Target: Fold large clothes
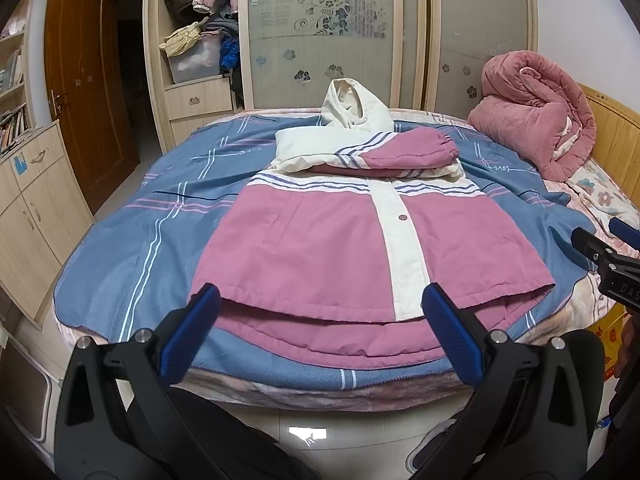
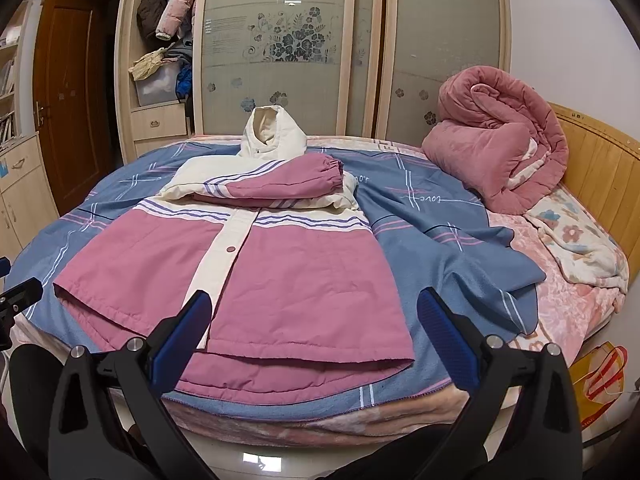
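A pink and cream hooded jacket [image 1: 320, 248] lies front up on a blue striped blanket [image 1: 132, 240] on the bed, hem toward me. Both sleeves [image 1: 404, 152] are folded across the chest, and the cream hood [image 1: 356, 106] stands at the far end. It also shows in the right wrist view [image 2: 280, 280]. My left gripper [image 1: 320, 312] is open and empty, hovering just before the hem. My right gripper [image 2: 316, 320] is open and empty over the jacket's right hem corner, and it shows at the right edge of the left wrist view [image 1: 600, 256].
A rolled pink quilt [image 2: 500, 148] sits at the bed's far right by the wooden headboard [image 2: 600, 152]. A wardrobe with frosted sliding doors [image 1: 328, 32] stands behind the bed. A brown door [image 1: 88, 80] and low cabinets [image 1: 32, 208] are at left. A yellow bag [image 2: 600, 380] is on the floor at right.
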{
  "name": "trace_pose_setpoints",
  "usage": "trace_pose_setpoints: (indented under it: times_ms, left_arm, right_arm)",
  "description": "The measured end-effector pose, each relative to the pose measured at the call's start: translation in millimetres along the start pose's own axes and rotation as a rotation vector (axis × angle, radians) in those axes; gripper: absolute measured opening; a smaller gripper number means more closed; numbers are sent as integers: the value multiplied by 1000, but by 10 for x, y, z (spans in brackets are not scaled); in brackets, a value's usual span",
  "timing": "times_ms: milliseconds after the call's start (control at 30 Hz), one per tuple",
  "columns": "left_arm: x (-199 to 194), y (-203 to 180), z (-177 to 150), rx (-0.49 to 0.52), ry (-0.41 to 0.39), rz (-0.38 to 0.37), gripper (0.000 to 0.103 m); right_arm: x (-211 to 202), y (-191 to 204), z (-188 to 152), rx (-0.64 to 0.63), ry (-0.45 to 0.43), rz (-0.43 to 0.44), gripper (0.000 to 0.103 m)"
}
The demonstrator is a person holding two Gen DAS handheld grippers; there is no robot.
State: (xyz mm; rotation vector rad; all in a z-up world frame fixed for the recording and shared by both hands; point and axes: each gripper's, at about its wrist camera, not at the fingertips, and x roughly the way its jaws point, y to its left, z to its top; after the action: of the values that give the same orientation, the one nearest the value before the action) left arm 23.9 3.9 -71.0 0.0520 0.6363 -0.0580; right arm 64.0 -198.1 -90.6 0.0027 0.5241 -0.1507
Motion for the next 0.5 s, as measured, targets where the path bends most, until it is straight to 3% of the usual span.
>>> trace_pose_setpoints:
  times_ms: [500]
  left_arm:
    - [53,12,-17,-1,14,-3,101]
  right_arm:
    - [35,21,-1,-2,10,2,102]
